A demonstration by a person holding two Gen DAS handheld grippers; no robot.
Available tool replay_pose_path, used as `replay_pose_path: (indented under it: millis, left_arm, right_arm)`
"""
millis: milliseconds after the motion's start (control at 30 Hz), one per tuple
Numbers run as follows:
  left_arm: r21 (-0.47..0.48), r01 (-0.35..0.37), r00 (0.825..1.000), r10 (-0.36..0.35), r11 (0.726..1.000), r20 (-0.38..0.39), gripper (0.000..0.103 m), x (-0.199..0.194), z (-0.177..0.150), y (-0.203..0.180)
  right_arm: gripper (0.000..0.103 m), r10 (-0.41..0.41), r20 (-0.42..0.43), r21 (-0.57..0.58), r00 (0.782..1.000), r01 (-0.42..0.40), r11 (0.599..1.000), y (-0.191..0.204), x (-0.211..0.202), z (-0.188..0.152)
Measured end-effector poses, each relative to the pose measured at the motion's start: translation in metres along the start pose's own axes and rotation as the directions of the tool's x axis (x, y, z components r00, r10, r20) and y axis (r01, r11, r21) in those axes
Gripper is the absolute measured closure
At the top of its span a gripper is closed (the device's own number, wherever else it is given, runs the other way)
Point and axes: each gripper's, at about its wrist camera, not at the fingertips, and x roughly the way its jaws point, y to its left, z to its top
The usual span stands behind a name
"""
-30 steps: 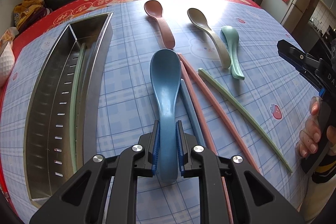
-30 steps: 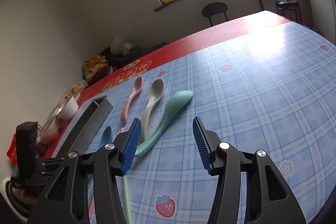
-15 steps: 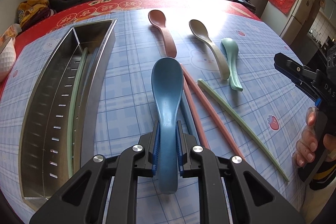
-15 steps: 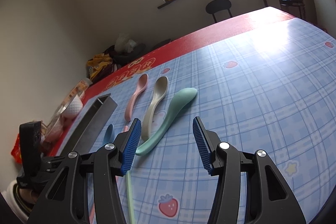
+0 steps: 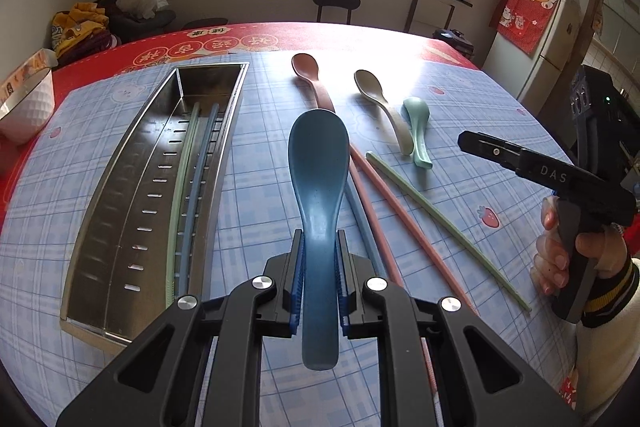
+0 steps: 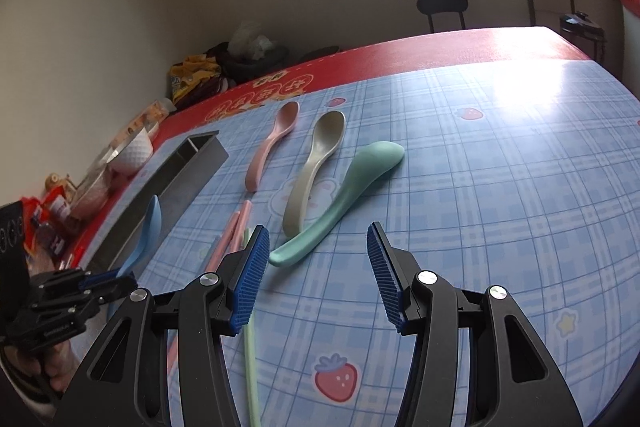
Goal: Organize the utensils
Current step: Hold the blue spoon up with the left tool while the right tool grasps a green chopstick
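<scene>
Gripping a blue spoon [image 5: 318,195] by its handle, our left gripper [image 5: 319,283] holds it bowl-forward above the checked tablecloth [image 5: 264,195], the blue pads pressed against both sides of the handle and the spoon clear of the cloth, as the right wrist view confirms. To its left we see the long steel utensil tray [image 5: 120,203], lying lengthwise on the table with a pale green chopstick [image 5: 178,195] and a blue chopstick [image 5: 198,187] side by side inside it. To the right of the held spoon, on the cloth, lie a pink chopstick [image 5: 404,223], part of a blue-grey one just beside it and mostly hidden under the spoon, and a green chopstick [image 5: 444,227] angled away toward the table edge. Beyond them rest three more spoons: a reddish-brown spoon [image 5: 310,75], a beige spoon [image 5: 380,107] and a mint spoon [image 5: 418,129], the last two touching near their handle ends. Our right gripper [image 6: 316,267] hovers over the cloth with its jaws apart and nothing between them; the mint spoon's handle end lies just ahead of its left finger. A white bowl [image 5: 26,103] sits at the table's far left edge, and a window lights the room behind.
</scene>
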Motion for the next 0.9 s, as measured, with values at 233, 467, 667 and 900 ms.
replay_pose_path:
  millis: [233,467,667,900]
  left_arm:
    - [0.004,0.042,0.999,-0.042,0.999,0.024,0.089,-0.013,-0.011,0.008]
    - [-0.006,0.09,0.995,-0.089,0.996,0.042,0.089,-0.02,-0.018,0.016]
    - [-0.021,0.117,0.992,-0.116,0.993,0.053,0.089,-0.024,-0.023,0.022]
    - [-0.038,0.135,0.989,-0.132,0.99,0.063,0.089,-0.029,-0.025,0.033]
  right_arm:
    - [0.053,-0.07,-0.149,-0.133,0.986,0.05,0.99,0.038,0.008,-0.019]
    - [0.061,-0.14,-0.169,-0.223,0.976,0.101,0.97,0.059,0.003,-0.039]
    - [0.078,-0.191,-0.188,-0.256,0.963,0.14,0.956,0.068,0.007,-0.046]
    - [0.097,-0.138,-0.2,-0.142,0.97,0.111,0.984,0.059,0.005,-0.046]
